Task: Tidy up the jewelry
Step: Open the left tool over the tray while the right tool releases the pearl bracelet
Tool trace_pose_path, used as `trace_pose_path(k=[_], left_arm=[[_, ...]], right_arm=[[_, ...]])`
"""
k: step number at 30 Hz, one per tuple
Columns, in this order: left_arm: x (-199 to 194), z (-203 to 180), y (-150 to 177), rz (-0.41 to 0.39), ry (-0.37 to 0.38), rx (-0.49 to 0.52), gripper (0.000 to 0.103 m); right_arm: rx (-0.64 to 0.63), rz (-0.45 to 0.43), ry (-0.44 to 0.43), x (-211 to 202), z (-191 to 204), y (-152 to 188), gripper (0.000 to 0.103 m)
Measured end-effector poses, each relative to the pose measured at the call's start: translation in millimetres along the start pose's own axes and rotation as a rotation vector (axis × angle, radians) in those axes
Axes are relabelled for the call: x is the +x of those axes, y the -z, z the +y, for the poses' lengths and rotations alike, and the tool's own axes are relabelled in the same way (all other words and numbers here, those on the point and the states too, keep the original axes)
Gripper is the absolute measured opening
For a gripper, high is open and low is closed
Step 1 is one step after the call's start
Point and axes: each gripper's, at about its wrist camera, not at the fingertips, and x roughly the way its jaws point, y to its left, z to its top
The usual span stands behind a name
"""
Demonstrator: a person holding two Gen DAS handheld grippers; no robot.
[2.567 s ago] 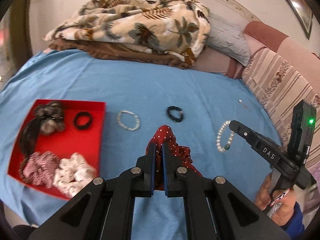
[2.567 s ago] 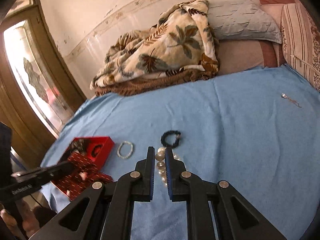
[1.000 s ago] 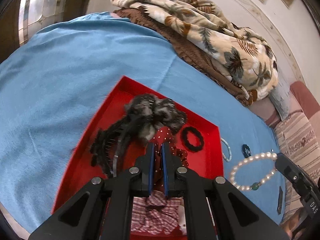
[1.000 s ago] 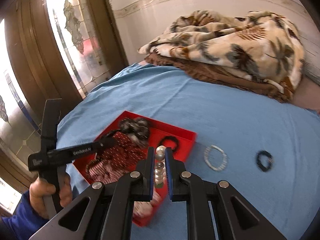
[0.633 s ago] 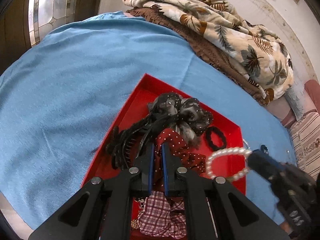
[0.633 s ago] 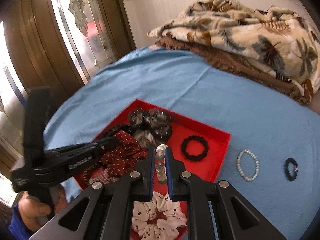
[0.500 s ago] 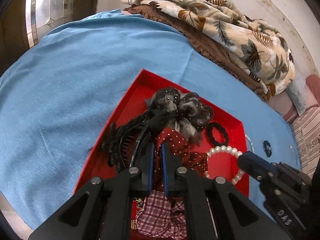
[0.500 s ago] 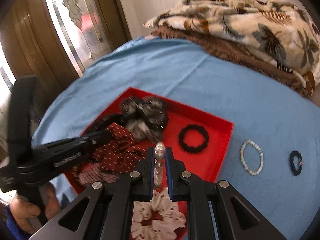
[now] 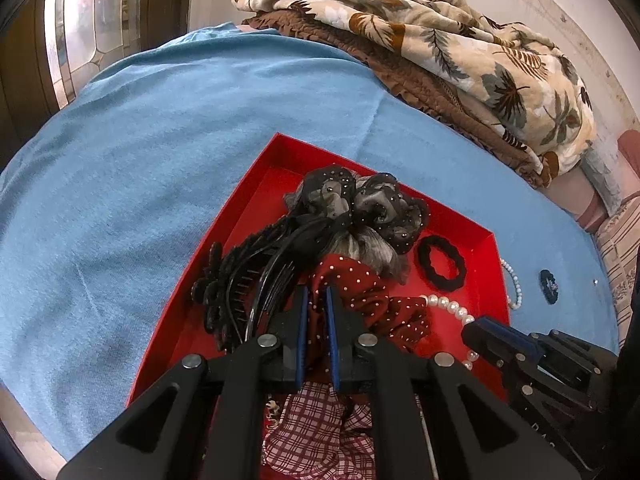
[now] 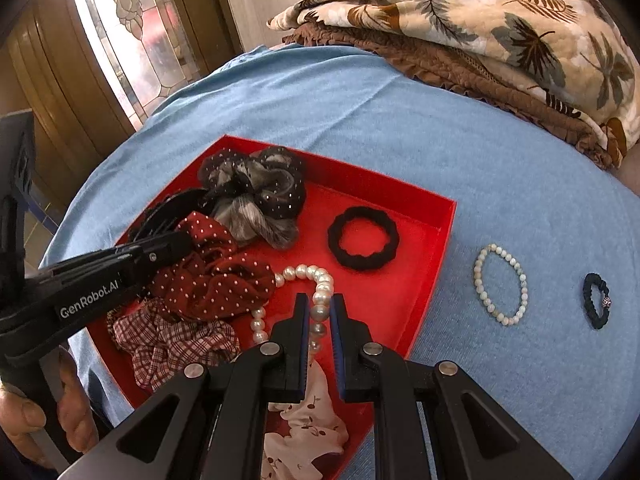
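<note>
Item, step in hand: both pieces being set into the red tray. My left tongs, narrow, pinch the red dotted scrunchie, which lies on the tray floor. My right tongs, narrow, grip the pearl bracelet, its loop draped beside the scrunchie. Next, I judge: part both pairs, lift clear, fetch the pale bead bracelet and black bracelet from the blue sheet

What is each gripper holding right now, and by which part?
The left gripper pinches the red polka-dot scrunchie at its near fold. The right gripper straddles the pearl bracelet strand; whether it grips is unclear.
</note>
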Motion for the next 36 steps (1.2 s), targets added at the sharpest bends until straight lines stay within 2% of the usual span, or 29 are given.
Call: trace_pose_path(k=[7,21,29,31,36], left_arm=[[-4.2,-11.0,3.9,-0.031,-0.059,0.063,0.009],[-6.4,-12.3,5.9,-0.038,-0.074,0.079,0.010],[-7.8,-12.8,6.9,-0.042,-0.082,0.079,0.021],[-8.7,-12.4,6.9,-0.044,-0.079,0.077,0.029],[-10.2,-14.2,7.8,-0.053,-0.083,0.088,0.032]], right_arm=[[0.009,0.004,0.011,2.3,-0.9,2.1,0.012],[0.014,0.007,0.020,3.2,-0.1,5.5,0.012],[0.042,0.007,0.031,2.6,-4.7,8.1,0.012],[0.049,0.006,0.033,2.3,-5.7,8.6,0.013],[0.044,0.005,0.030,0.3,-6.0,8.8,0.013]])
